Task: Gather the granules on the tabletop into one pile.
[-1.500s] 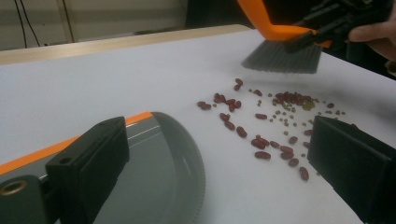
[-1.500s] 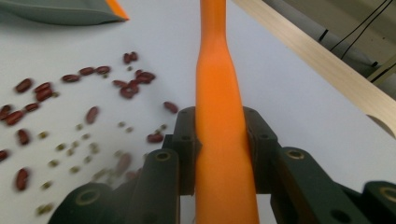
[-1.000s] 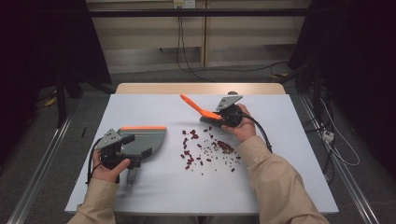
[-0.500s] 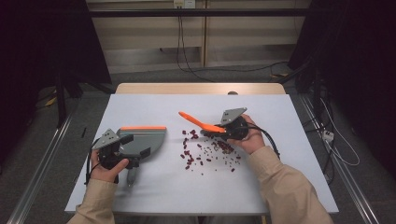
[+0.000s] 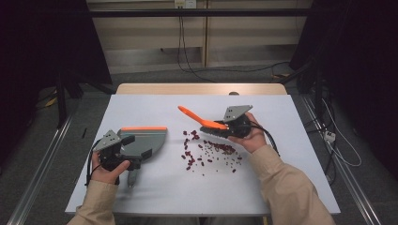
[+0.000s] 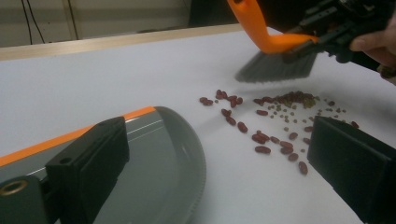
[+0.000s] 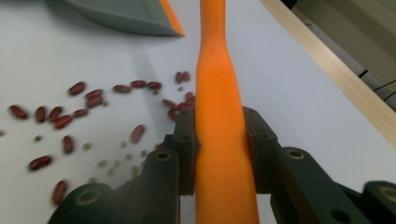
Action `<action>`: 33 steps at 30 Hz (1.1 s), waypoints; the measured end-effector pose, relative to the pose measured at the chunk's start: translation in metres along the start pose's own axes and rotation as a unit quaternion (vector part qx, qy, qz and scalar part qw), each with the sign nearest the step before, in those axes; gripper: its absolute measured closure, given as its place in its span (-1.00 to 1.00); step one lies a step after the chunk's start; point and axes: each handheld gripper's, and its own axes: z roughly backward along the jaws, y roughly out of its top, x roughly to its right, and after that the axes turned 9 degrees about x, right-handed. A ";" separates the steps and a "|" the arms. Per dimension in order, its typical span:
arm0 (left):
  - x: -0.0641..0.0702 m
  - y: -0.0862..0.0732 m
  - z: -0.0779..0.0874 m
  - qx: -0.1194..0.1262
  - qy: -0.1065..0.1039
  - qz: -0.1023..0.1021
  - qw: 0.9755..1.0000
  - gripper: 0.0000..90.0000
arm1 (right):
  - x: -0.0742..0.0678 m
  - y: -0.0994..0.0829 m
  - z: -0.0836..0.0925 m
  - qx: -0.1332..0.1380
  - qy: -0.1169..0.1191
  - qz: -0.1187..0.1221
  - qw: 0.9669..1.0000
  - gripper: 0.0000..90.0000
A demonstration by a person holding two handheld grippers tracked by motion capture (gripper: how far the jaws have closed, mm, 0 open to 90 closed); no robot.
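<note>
Held by my right gripper [image 5: 225, 127], an orange-handled brush [image 5: 195, 116] has its grey bristles [image 6: 275, 70] just above the far right side of a scatter of red beans [image 5: 206, 151]. The jaws are shut on the orange handle [image 7: 219, 116]. A grey dustpan [image 5: 143, 139] with an orange edge lies flat to the left of the beans. My left gripper [image 5: 136, 149] rests at the dustpan, jaws wide apart. One jaw lies over the pan [image 6: 163, 158]; the other is over the table beside the beans [image 6: 261, 137].
Small olive grains [image 6: 294, 99] lie mixed with the beans under the brush. The white table [image 5: 141, 201] ends in a wooden strip [image 5: 202, 88] at the far side. Cables [image 5: 187, 56] run over the floor beyond, and metal rails [image 5: 37, 178] flank the table.
My right gripper has come down and toward the person with the brush, and the handle has tilted lower over the beans. The left gripper and dustpan have stayed put.
</note>
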 end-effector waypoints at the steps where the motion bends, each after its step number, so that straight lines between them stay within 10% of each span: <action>1: 0.000 0.000 0.000 0.001 -0.001 0.002 1.000 -0.88 | 0.004 0.001 -0.004 0.001 0.000 -0.003 1.000 0.58; 13: -0.003 -0.001 0.001 0.002 0.002 0.009 1.000 -0.88 | 0.030 0.009 -0.058 0.017 -0.014 -0.008 1.000 0.58; 19: -0.004 -0.002 0.001 -0.001 0.005 0.008 1.000 -0.88 | 0.022 0.010 -0.082 0.015 0.020 0.004 1.000 0.58; 33: -0.004 -0.003 0.001 -0.002 0.008 0.006 1.000 -0.88 | -0.008 0.009 -0.057 -0.002 0.097 0.042 0.994 0.58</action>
